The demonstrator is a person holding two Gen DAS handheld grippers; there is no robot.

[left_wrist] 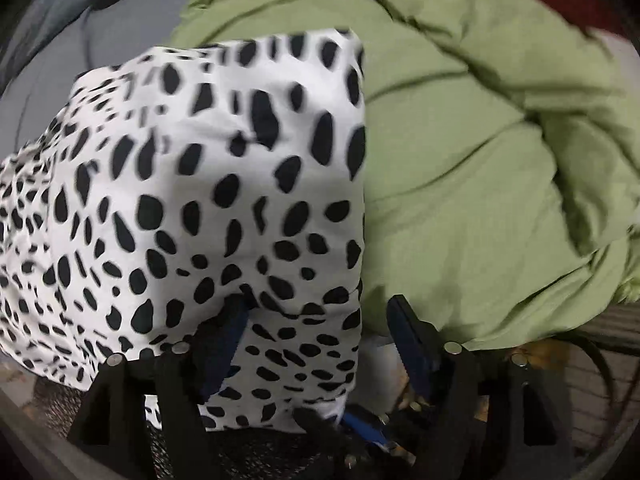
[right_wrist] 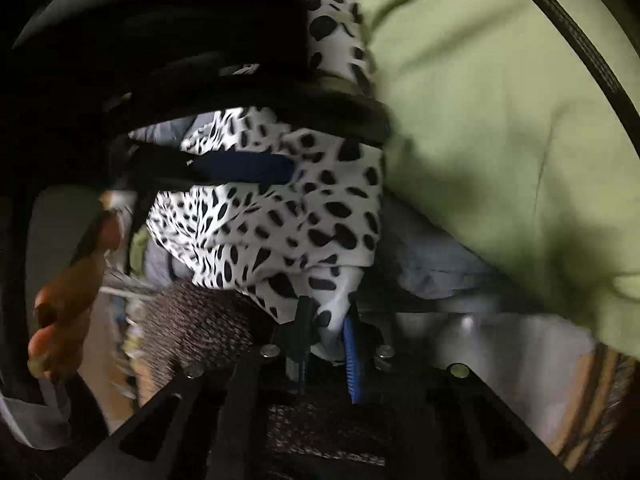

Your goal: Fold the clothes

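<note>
- My right gripper [right_wrist: 326, 330] is pinched nearly closed on a corner of the spotted garment [right_wrist: 280, 216], white cloth with black blotches; the fold bunches up between the two pads.
- My left gripper [left_wrist: 320, 320] stands wide open. One finger is tucked under the spotted garment's hem and the other is clear of it, so nothing is pinched there.
- The spotted garment lies draped half over the green garment [left_wrist: 480, 160], which is spread and rumpled beneath and beside it.
- I judge the spotted cloth thin, light and limp: it will sag and slide rather than hold a crease, so I'd take it by the hem corners, one in each gripper, and keep it taut.
- The green one looks thicker and heavier, likely to drag.
- Count: two garments, one spotted and one green; two grippers.
</note>
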